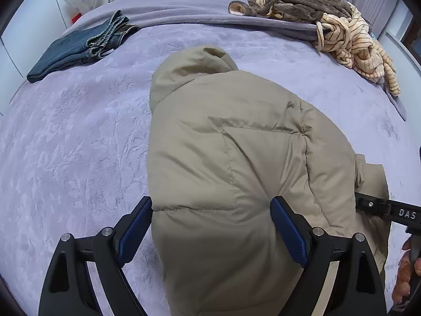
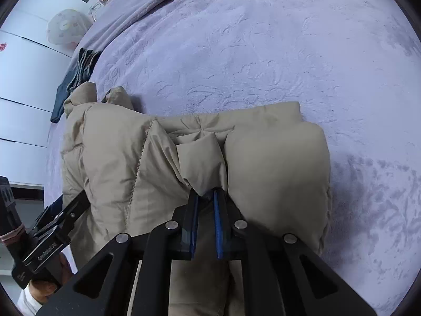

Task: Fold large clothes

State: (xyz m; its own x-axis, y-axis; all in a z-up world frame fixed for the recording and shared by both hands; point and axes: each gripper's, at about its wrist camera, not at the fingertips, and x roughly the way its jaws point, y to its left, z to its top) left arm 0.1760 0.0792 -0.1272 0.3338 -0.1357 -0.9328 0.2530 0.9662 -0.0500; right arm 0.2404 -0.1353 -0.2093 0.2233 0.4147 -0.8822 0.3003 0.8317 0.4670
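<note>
**Puffer jacket mid-fold on the bed**

Between the blue pads of the left gripper (image 1: 211, 226) bulges the near end of the beige hooded puffer jacket (image 1: 236, 163), which lies on the lilac bed cover (image 1: 79, 144) with its hood pointing away. Those jaws stand wide apart, straddling the padded bulk without pinching it. The right gripper (image 2: 206, 197) is nearly closed on a small tuck of the jacket's fabric just ahead of its fingertips, beside a puffy folded-in section, probably a sleeve.

My reading: the sides are already brought in, and the lengthwise fold is next. That calls for the left jaws to close on the hem, then both grippers to lift together and carry it toward the hood.

Both grippers point forward and downward, low over the jacket. Folded jeans (image 1: 79, 50) lie far ahead to the left, a heap of striped clothes (image 1: 350, 39) far ahead to the right.
</note>
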